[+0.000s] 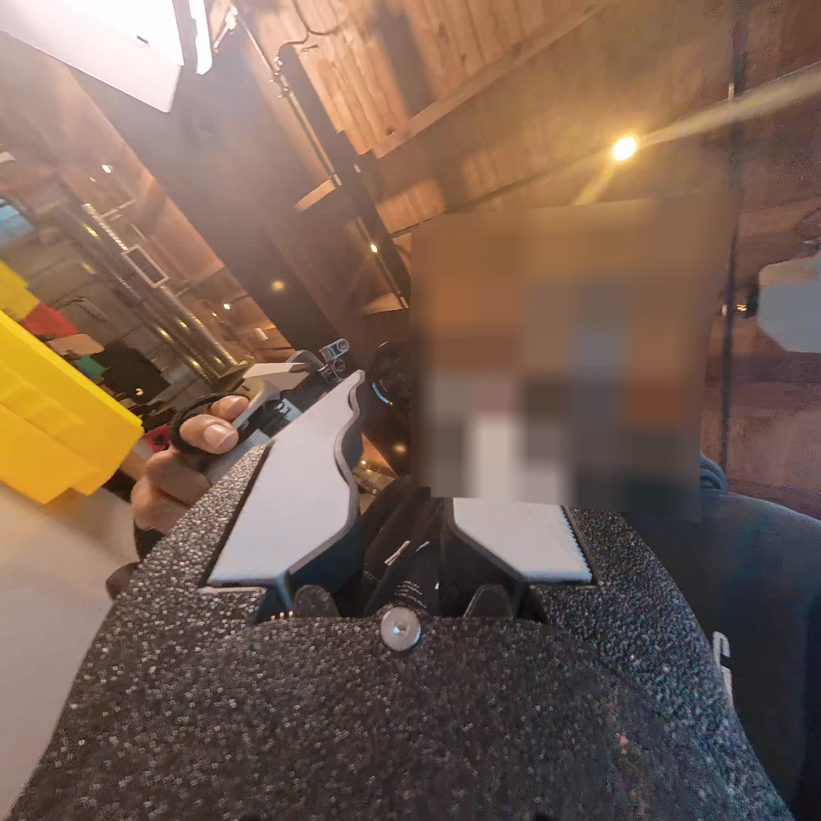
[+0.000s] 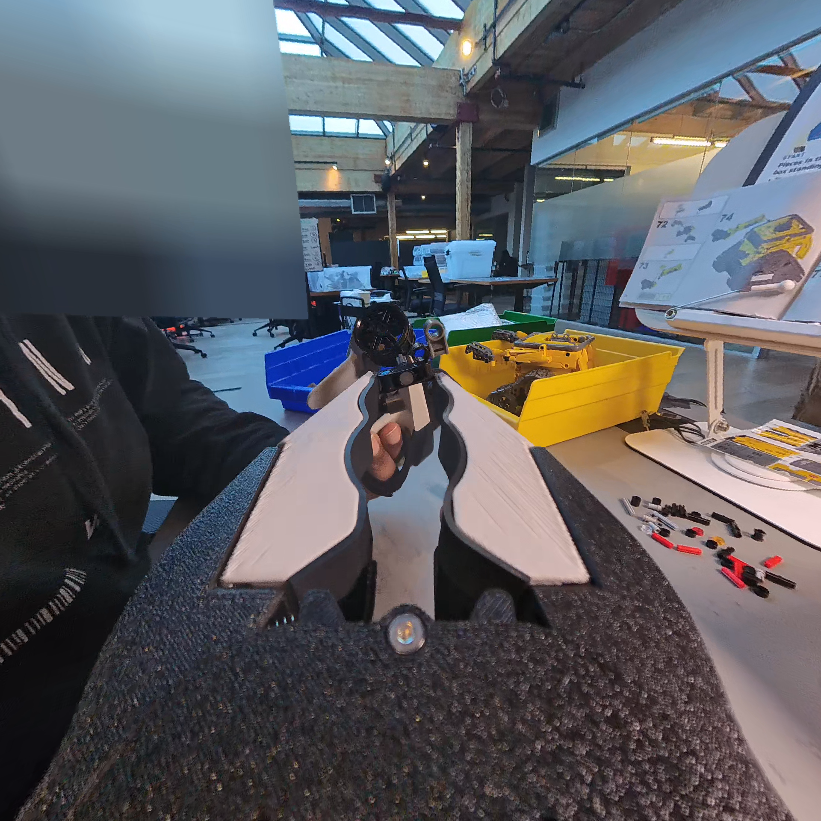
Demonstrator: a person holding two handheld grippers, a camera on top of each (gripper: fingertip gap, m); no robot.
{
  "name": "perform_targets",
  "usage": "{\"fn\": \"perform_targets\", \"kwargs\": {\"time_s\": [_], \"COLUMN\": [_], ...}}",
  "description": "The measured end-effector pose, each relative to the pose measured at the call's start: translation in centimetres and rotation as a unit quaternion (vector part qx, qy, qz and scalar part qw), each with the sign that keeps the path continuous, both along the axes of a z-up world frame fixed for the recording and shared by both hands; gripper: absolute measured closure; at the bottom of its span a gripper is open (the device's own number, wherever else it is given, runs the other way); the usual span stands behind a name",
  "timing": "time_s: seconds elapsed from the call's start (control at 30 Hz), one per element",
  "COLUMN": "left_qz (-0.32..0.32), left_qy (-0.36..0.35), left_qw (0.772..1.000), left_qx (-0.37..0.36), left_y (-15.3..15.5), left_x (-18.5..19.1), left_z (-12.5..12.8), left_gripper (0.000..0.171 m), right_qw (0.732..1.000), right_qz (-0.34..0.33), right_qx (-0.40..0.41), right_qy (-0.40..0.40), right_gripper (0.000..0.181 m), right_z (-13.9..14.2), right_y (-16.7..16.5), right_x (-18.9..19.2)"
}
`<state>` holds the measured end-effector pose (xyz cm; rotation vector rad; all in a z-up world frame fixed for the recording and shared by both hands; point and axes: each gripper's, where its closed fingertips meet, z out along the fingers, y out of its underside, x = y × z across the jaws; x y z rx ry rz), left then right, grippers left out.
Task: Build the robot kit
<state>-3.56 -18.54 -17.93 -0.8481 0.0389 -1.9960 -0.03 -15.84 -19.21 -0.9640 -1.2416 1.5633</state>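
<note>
Three plastic bins stand along the far edge of the pale grey desk (image 2: 622, 657). Yellow open-fronted bin (image 2: 577, 400) holds a partly built yellow-and-dark-grey brick vehicle (image 2: 542, 355), unfinished by the look of it. Blue bin (image 2: 302, 368): contents out of sight. Green bin (image 2: 524, 320) behind: something crinkled and silvery. Scatter of small black, red and grey loose pegs (image 2: 711, 546) lies unused toward the desk's right edge, just beside an open picture booklet on a white stand (image 2: 719, 249). Right gripper (image 2: 406, 377) is closed narrow on a small black sub-assembly with spoked hub and grey connector (image 2: 386, 342), raised above the desk near its front edge. Left gripper (image 1: 391, 400) meets it head-on; one finger is masked, so its grip cannot be told.
</note>
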Motion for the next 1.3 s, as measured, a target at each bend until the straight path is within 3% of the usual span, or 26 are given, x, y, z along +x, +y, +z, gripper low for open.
{"fn": "perform_targets", "kwargs": {"time_s": [0.03, 0.37, 0.8, 0.93, 1.3], "left_qz": [-0.006, -0.017, 0.029, 0.065, 0.131], "left_qy": [-0.010, -0.013, 0.069, 0.146, 0.351], "left_qw": [1.000, 1.000, 0.997, 0.987, 0.926], "left_qx": [0.009, 0.011, -0.004, 0.013, 0.052], "left_y": [-0.3, -0.2, 0.7, 0.8, 0.8], "left_x": [-0.1, 0.1, 1.1, 1.3, 1.7], "left_z": [0.2, 0.0, -1.3, -1.7, -3.7], "left_gripper": [0.142, 0.141, 0.143, 0.144, 0.142], "right_qw": [1.000, 1.000, 0.997, 0.995, 0.979], "right_qz": [0.003, -0.008, -0.031, -0.041, -0.051], "right_qx": [-0.002, 0.016, 0.063, 0.080, 0.182], "right_qy": [0.006, 0.018, -0.023, -0.034, -0.073], "right_gripper": [0.157, 0.157, 0.157, 0.157, 0.157], "right_z": [0.3, 1.2, -0.5, -0.9, -2.6], "right_y": [-0.2, -0.9, -0.8, -0.6, -0.3], "right_x": [0.1, 0.2, -0.6, -0.6, -0.4]}}
